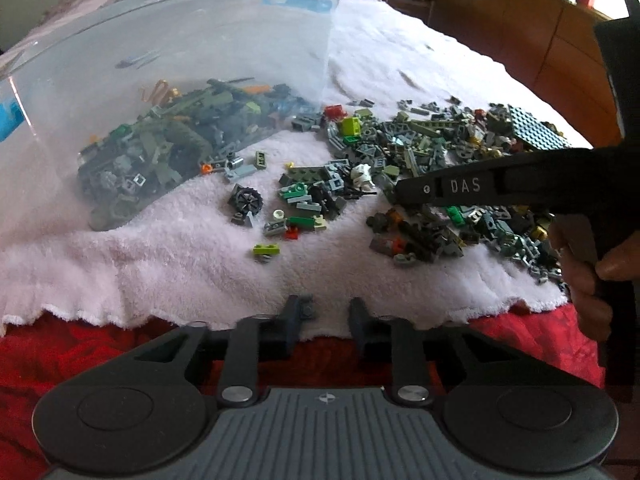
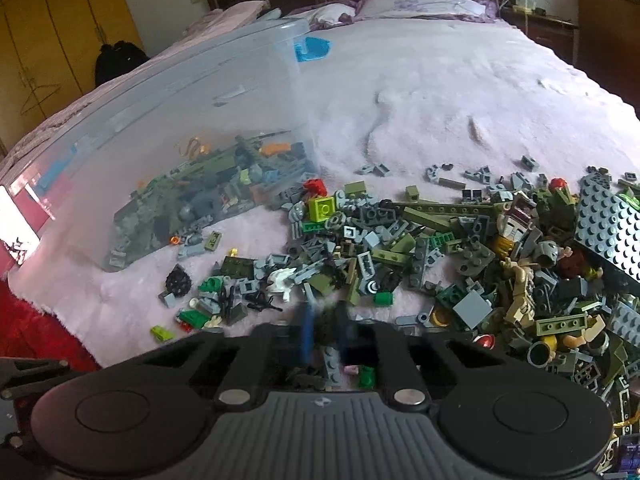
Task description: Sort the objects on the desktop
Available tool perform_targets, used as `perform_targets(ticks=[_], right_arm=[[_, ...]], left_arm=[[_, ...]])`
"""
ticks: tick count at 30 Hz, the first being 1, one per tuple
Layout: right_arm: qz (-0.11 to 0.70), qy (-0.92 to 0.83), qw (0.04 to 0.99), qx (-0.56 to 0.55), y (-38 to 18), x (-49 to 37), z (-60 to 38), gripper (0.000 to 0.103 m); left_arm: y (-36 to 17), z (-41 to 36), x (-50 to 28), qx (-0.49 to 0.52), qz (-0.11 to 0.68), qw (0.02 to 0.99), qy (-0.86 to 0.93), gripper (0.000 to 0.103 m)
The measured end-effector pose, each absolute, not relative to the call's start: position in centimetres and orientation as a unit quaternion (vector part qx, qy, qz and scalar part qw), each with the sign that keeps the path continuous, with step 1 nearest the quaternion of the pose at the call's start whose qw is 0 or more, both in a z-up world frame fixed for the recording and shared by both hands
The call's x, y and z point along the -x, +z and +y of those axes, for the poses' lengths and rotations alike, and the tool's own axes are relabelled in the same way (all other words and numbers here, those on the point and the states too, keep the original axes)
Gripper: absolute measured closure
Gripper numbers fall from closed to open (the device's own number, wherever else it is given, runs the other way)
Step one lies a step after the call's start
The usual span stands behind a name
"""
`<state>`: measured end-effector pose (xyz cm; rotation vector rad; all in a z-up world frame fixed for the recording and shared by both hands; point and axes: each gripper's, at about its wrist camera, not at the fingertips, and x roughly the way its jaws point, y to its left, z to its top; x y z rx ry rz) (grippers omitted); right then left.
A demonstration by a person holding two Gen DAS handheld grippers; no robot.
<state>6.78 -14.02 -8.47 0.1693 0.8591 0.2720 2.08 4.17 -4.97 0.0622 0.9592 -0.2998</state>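
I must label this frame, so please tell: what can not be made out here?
- Right wrist view: right gripper fingertips blurred; any brick between them is unreadable.
- Both views: bricks in the clear plastic bin hazed by its wall.
- Right wrist view: loose brick pile cut off by the right edge.
- Left wrist view: right gripper hides part of the pile.

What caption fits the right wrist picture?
Right gripper shut over toy bricks beside clear bin.

A clear plastic bin [image 2: 192,152] half-filled with toy bricks stood in the left centre on a pale blanket [image 2: 440,92]; loose bricks [image 2: 460,248] sprawled right; at bottom centre the blurred right claw [image 2: 323,320] was closed among them
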Motion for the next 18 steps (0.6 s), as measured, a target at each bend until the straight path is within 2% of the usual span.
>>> perform_targets(ticks=[3, 18], right_arm=[[0.41, 0.131, 0.897, -0.099, -8.2, -6.6, -14.5, 0.096], [0.388, 0.157, 0.904, -0.09, -4.9, -2.0, -16.2, 0.096]], left_arm=[[-4.9, 4.2, -2.1, -0.021, 0.46, 0.875, -0.147, 0.094], [-2.3, 4.0, -1.0, -0.008, 0.428, 0.889, -0.16, 0.094]])
